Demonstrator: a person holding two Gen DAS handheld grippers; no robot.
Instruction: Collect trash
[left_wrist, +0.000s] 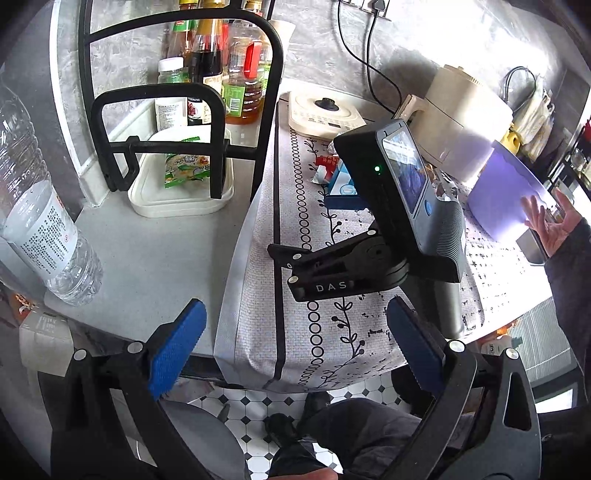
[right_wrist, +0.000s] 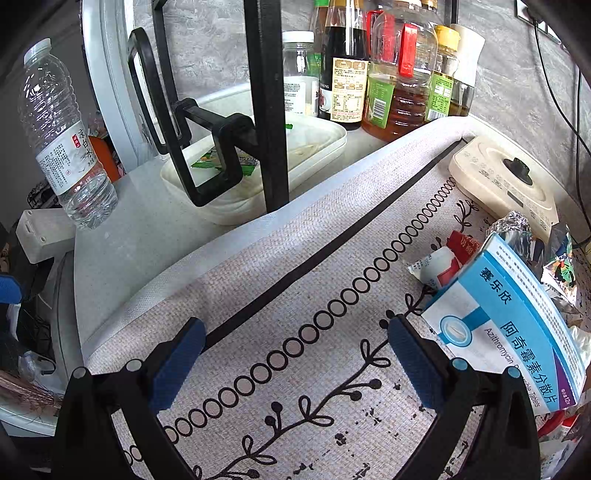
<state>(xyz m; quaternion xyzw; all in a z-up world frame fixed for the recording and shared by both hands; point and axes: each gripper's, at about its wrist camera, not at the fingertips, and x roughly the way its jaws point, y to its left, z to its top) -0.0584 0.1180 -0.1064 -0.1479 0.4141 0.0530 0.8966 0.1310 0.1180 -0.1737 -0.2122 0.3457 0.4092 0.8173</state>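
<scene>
Hovering wide open and empty, the right gripper has the blue-and-white cardboard medicine box just beside its right finger; left gripper likewise released.

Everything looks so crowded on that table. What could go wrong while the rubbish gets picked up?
The open right gripper sits beside the medicine box, which leans on a small packet; grabbing either may tumble the pile. The crumpled foil touches the cream appliance, so a reach there might knock it.
</scene>
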